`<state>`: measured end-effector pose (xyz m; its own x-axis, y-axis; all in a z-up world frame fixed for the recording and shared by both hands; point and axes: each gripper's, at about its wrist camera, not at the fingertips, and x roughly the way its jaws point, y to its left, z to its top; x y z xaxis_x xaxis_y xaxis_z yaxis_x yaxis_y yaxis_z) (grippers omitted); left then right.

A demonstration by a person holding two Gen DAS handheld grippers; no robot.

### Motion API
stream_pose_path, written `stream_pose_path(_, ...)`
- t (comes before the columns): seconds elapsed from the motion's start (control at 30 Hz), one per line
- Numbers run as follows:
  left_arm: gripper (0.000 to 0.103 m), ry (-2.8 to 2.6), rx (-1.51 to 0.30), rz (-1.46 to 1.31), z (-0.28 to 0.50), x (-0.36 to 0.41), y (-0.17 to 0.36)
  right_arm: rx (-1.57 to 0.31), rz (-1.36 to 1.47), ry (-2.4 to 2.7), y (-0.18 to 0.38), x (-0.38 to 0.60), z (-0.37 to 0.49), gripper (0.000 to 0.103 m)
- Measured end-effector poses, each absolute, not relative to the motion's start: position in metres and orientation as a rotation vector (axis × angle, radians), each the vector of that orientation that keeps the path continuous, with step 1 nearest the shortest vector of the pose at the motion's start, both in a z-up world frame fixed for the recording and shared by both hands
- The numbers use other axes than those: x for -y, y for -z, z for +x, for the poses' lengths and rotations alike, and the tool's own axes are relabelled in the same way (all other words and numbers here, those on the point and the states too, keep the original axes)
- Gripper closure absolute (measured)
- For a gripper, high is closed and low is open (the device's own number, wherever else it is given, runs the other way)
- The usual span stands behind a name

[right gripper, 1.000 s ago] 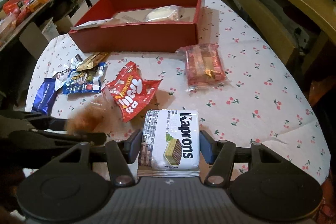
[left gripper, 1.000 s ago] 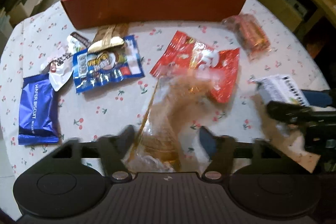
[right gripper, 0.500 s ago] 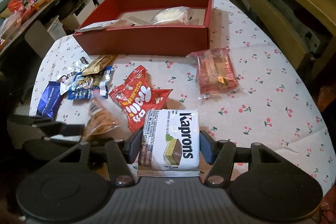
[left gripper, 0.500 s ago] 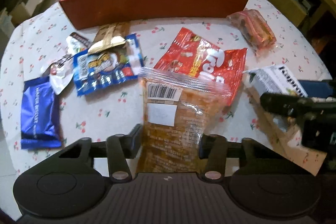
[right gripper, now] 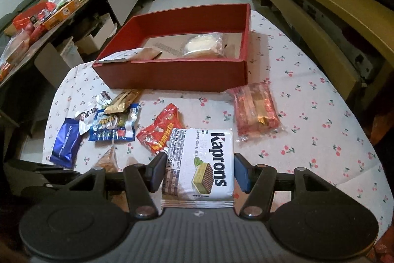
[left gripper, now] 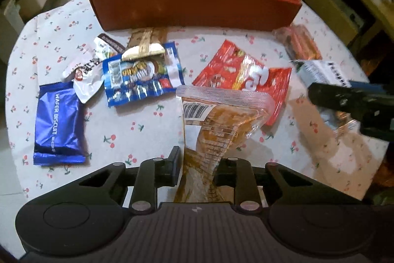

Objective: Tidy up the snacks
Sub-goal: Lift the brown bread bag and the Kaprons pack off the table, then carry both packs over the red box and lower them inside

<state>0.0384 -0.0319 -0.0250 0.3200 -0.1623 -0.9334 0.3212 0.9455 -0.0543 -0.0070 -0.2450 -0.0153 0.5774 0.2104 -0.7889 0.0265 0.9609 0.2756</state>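
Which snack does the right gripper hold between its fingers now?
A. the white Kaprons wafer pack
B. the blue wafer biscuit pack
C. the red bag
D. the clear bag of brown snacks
A: the right gripper is closed on the white Kaprons wafer pack, held above the table.

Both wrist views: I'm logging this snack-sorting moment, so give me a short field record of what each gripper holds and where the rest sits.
left gripper: shut on clear brown snack bag
right gripper: shut on Kaprons wafer pack
red box: open, holds a pale wrapped bun
loose on tablecloth: blue wafer biscuit pack, red snack bag, orange-red pack
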Motion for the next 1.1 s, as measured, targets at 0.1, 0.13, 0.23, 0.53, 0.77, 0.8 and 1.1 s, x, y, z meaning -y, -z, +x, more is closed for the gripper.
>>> stream_pose_path(0.1,0.072,0.341,-1.178,0.120,0.044,0.034,0.013,-0.936,0.264,-0.123,0.011,0.241,-0.002,0.039)
stream_pose_path(0.13,0.072,0.352,-1.165,0.117,0.045,0.036,0.008,-0.929,0.264,-0.125,0.008,0.240,0.000,0.039)
stream_pose_path(0.23,0.072,0.365,-1.131,0.111,0.049,0.040,-0.003,-0.918,0.265,-0.123,0.005,0.240,0.005,0.039)
stream_pose_path(0.53,0.072,0.354,-1.076,0.087,0.072,0.048,-0.020,-0.889,0.285,-0.126,-0.005,0.240,0.024,0.039)
stream_pose_path(0.77,0.072,0.339,-1.051,0.061,0.088,0.046,-0.030,-0.863,0.296,-0.122,-0.014,0.239,0.038,0.039)
stream_pose_path(0.8,0.072,0.339,-1.048,0.059,0.090,0.046,-0.031,-0.860,0.298,-0.121,-0.015,0.239,0.039,0.039)
stream_pose_path(1.1,0.073,0.336,-1.025,0.044,0.103,0.049,-0.038,-0.841,0.326,-0.120,-0.022,0.244,0.053,0.039)
